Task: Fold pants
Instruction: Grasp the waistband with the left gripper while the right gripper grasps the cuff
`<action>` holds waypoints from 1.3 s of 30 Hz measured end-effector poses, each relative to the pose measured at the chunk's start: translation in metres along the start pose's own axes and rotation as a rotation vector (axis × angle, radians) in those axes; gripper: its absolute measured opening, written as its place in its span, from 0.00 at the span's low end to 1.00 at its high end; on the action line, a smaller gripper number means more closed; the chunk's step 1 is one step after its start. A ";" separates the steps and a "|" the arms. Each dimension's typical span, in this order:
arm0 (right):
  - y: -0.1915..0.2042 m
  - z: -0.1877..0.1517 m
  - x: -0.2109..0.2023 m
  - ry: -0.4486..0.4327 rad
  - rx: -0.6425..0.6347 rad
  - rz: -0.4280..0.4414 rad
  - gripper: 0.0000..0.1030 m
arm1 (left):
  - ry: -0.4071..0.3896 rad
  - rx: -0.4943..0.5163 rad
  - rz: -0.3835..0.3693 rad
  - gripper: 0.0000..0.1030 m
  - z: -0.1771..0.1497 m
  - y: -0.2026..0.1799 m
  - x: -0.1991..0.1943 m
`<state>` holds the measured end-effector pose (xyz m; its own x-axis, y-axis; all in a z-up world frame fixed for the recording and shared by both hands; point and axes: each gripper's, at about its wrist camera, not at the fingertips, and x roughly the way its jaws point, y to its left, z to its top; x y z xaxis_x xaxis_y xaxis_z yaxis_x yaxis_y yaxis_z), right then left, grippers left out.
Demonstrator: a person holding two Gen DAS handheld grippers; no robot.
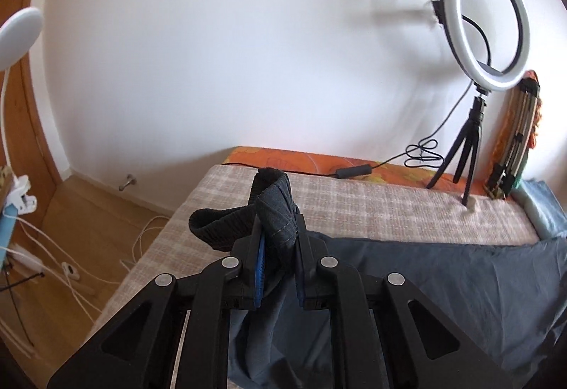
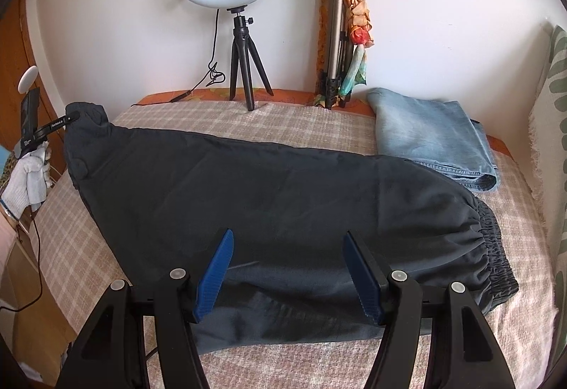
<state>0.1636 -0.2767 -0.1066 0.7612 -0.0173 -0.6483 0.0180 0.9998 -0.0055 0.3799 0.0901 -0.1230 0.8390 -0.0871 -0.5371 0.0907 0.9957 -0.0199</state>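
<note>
Dark grey pants (image 2: 276,190) lie across the checked bed cover (image 2: 219,119), elastic waistband (image 2: 496,247) at the right, leg cuffs at the left. My left gripper (image 1: 278,240) is shut on the ribbed leg cuff (image 1: 226,229) and holds it lifted above the bed; it also shows at the far left of the right wrist view (image 2: 69,118). My right gripper (image 2: 287,254) is open, its blue pads (image 2: 216,268) hovering just over the near edge of the pants, gripping nothing.
A ring light on a small tripod (image 2: 241,45) and a folded tripod with a scarf (image 2: 340,34) stand at the wall. Folded light-blue jeans (image 2: 436,137) lie at the back right. A cable (image 1: 354,173) runs along the bed's far edge. Floor with cords (image 1: 81,265) lies left.
</note>
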 end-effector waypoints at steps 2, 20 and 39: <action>0.002 0.003 0.004 -0.007 -0.013 0.003 0.65 | 0.006 0.108 -0.043 0.11 -0.007 -0.040 -0.005; 0.060 0.060 0.117 0.216 0.080 0.435 0.65 | -0.026 0.963 -0.177 0.11 -0.147 -0.240 -0.052; 0.157 0.086 0.175 0.372 -0.031 0.457 0.80 | -0.121 1.182 -0.189 0.11 -0.181 -0.264 -0.069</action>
<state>0.3553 -0.1230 -0.1559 0.4086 0.4138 -0.8135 -0.2818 0.9050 0.3188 0.2007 -0.1606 -0.2328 0.7985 -0.2944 -0.5251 0.6004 0.3270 0.7297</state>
